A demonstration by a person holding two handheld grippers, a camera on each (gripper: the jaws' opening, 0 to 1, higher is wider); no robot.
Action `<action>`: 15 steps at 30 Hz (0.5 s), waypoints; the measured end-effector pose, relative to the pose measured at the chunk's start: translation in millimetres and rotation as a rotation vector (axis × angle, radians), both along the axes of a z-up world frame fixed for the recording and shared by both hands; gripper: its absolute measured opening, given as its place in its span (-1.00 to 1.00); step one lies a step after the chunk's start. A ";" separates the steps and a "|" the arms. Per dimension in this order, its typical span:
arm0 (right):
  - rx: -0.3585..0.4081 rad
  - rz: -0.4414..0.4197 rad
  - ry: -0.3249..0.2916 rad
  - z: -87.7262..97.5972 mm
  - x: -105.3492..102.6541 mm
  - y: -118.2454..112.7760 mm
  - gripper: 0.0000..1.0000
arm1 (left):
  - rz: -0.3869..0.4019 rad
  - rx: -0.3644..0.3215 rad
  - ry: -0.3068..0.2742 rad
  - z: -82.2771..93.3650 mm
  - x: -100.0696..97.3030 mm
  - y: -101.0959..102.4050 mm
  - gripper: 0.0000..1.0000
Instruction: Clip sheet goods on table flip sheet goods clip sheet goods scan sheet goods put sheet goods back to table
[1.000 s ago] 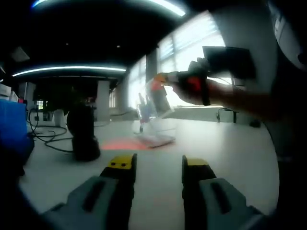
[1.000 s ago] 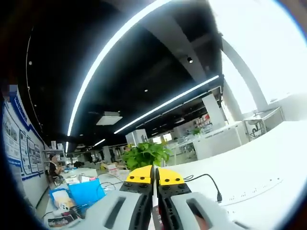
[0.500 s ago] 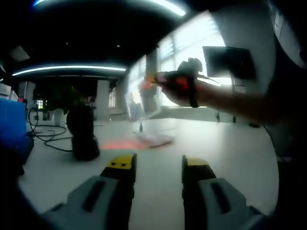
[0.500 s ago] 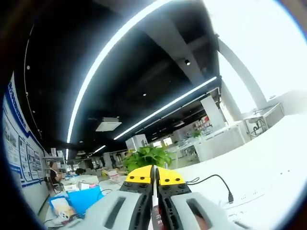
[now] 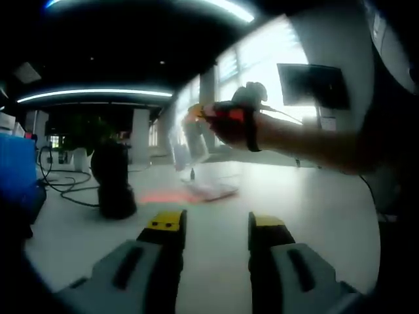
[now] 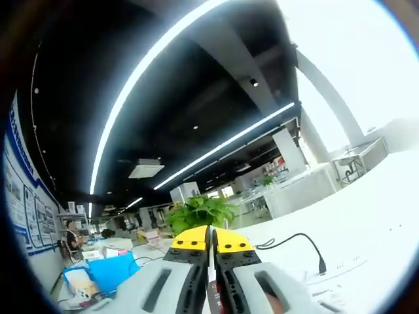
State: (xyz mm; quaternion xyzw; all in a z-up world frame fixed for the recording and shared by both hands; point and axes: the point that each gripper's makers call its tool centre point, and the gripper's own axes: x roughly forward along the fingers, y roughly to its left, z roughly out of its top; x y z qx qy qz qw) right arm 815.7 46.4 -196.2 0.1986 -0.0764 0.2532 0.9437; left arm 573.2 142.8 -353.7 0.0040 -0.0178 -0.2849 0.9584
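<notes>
1. Left gripper view: the left gripper (image 5: pixel 216 226) rises from 6 o'clock, its grey moulded jaws tipped with yellow blocks standing well apart, with bare table between them and nothing held.

2. The white table (image 5: pixel 314 209) is smooth and matte. It stretches open from the jaw tips to the far edge at 3 o'clock, with wide free room on the right.

3. At 9 o'clock stands a black scanner (image 5: pixel 112 180), rounded and dark. A reddish glow (image 5: pixel 160 196) falls on the table just beside its base, toward 12 o'clock of the jaws.

4. A flat pale packet (image 5: pixel 208 190) lies on the table by that glow, blurred.

5. At 12 to 1 o'clock a hand (image 5: pixel 239 127) holds the right gripper (image 5: pixel 196 112) above the table. A clear sheet good (image 5: pixel 190 140) hangs from its orange tip, thin, glossy and blurred.

6. Black cables (image 5: pixel 62 186) curl at 9 o'clock beside a blue box (image 5: pixel 16 173) at the left edge.

7. Right gripper view: the right gripper's (image 6: pixel 210 237) yellow-tipped jaws are pressed together at 6 o'clock. A thin edge of the sheet good (image 6: pixel 211 294) is pinched in the seam.

8. Beyond the tips at 12 o'clock is a leafy green plant (image 6: pixel 200 212). A black cable (image 6: pixel 298 245) trails at 3 o'clock over a white table (image 6: pixel 366 216).

9. A blue bin (image 6: pixel 111 268) at 8 o'clock holds items too small to tell.
</notes>
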 end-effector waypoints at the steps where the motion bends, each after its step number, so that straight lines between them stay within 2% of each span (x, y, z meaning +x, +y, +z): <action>1: -0.005 -0.001 -0.002 -1.3 0.3 1.4 -1.00 | 0.000 0.000 0.000 0.0 -0.1 0.0 -0.39; 5: 0.005 0.009 0.023 -10.3 3.4 5.0 -1.00 | 0.002 -0.002 0.000 0.3 0.0 0.6 -0.39; 6: 0.052 0.033 0.059 -13.6 2.5 8.2 -1.00 | 0.002 -0.003 0.000 0.6 -0.1 0.8 -0.39; 7: 0.064 0.037 0.070 -15.8 3.6 8.2 -1.00 | 0.002 -0.005 -0.001 0.9 -0.2 1.0 -0.39; 15: 0.033 0.034 0.061 -19.8 6.2 12.4 -1.00 | 0.004 -0.008 -0.001 1.6 -0.5 1.7 -0.39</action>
